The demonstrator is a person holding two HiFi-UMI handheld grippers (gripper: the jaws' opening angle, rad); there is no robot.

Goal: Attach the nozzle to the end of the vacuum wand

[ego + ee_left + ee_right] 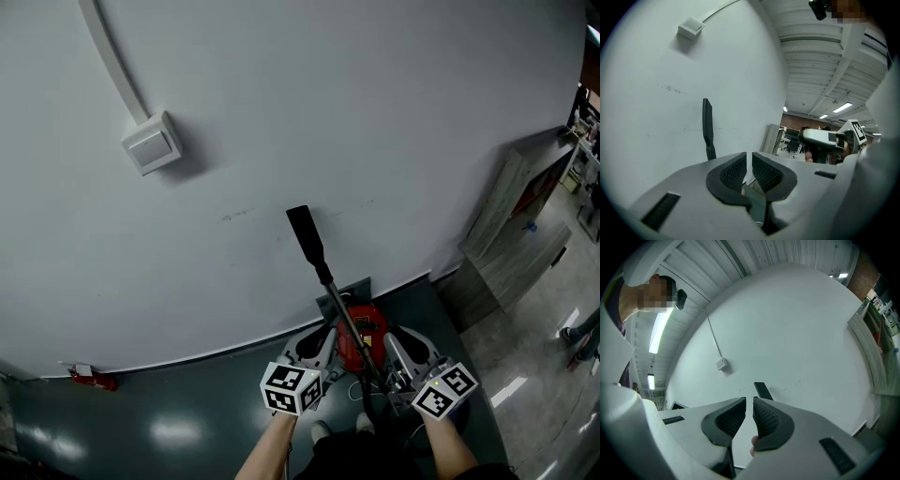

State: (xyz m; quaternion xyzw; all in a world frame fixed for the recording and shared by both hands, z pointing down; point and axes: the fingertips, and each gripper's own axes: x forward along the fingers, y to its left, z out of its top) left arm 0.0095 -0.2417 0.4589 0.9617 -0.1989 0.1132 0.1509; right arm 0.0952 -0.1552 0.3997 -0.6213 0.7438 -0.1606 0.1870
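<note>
The black flat nozzle (305,231) sits on the top end of the thin vacuum wand (339,309), which rises along the white wall from the red vacuum body (362,339) on the floor. My left gripper (325,336) is just left of the red body and my right gripper (394,341) just right of it. In the left gripper view the left gripper (749,161) has its pads a narrow slit apart with nothing between them, and the nozzle (707,125) stands beyond. The right gripper (749,407) shows the same slit, empty, with the nozzle tip (762,391) behind it.
A white switch box (150,143) with a cable duct hangs on the wall at upper left. A grey wooden cabinet (511,234) stands against the wall to the right. A small red object (91,378) lies at the wall's foot, far left. The floor is dark grey-green.
</note>
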